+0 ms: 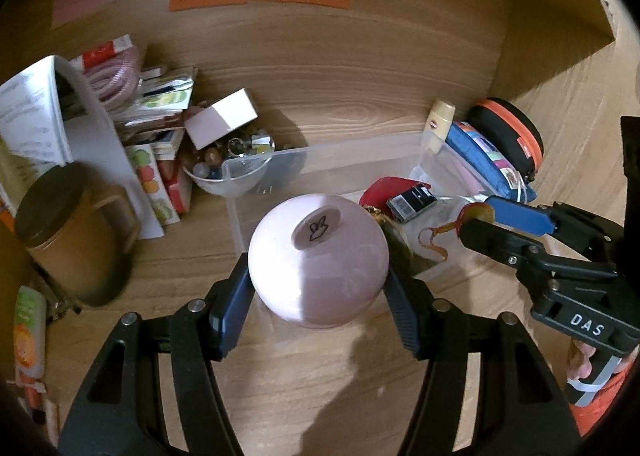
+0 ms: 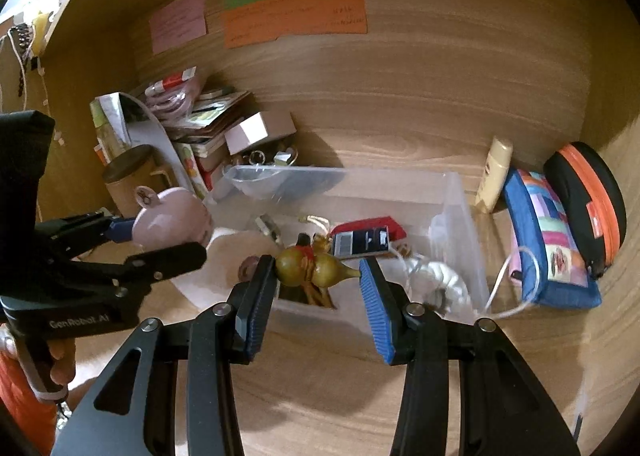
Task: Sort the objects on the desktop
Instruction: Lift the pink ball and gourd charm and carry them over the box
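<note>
My left gripper [image 1: 318,280] is shut on a pale pink round ball-shaped object [image 1: 318,260] with a rabbit mark on its flat top, held above the desk in front of a clear plastic bin [image 1: 272,164]. In the right wrist view that pink object [image 2: 172,222] hangs left of the bin [image 2: 456,208]. My right gripper [image 2: 318,274] is shut on a small olive gourd charm [image 2: 310,266] with a red band and tan cords, lifted over the bin's near edge. From the left wrist view the right gripper [image 1: 480,216] grips the charm [image 1: 474,212] at the right.
Inside the bin lie a red pouch [image 2: 372,226], a barcode card [image 2: 360,242] and white cord [image 2: 440,274]. A brown mug [image 1: 68,232], books, a bowl of marbles [image 1: 236,164] and a small box stand left. A blue pouch [image 2: 548,248], round black-orange case [image 2: 588,212] and tube [image 2: 496,172] sit right.
</note>
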`<act>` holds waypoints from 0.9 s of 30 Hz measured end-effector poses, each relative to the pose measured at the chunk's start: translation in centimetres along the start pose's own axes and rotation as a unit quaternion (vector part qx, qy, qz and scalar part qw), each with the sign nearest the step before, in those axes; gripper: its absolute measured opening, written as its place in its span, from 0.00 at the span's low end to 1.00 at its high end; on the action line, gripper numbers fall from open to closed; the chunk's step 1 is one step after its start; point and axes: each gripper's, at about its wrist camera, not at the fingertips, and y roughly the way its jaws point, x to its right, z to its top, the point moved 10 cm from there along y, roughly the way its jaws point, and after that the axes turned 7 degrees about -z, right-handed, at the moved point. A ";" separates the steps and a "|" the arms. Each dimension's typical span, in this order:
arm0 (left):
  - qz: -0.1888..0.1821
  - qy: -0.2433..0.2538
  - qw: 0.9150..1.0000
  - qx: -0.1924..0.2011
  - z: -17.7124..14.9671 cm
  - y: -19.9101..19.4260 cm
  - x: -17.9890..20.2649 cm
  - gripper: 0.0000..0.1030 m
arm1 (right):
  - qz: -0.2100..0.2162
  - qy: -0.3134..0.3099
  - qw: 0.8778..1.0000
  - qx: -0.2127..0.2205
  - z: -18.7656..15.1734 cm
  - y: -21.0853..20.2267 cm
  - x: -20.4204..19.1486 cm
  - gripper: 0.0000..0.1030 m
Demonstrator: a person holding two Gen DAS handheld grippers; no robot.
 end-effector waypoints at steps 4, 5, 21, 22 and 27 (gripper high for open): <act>-0.012 -0.011 1.000 -0.001 1.1 1.2 0.1 0.60 | 0.001 0.001 1.000 0.001 0.9 0.8 0.3 0.38; -0.013 -0.013 1.000 -0.002 1.3 1.4 0.1 0.60 | 0.000 0.000 1.000 0.001 1.1 1.0 0.4 0.38; 0.010 0.015 0.999 -0.032 3.3 7.2 0.3 0.60 | -0.015 0.002 1.000 -0.021 0.5 4.9 2.4 0.38; 0.010 0.015 0.999 -0.033 3.3 7.4 0.2 0.60 | -0.019 0.002 1.000 -0.020 0.5 4.9 2.6 0.38; 0.013 0.009 0.999 -0.047 2.8 8.7 -0.2 0.60 | -0.028 0.002 0.999 -0.025 0.1 5.7 2.9 0.39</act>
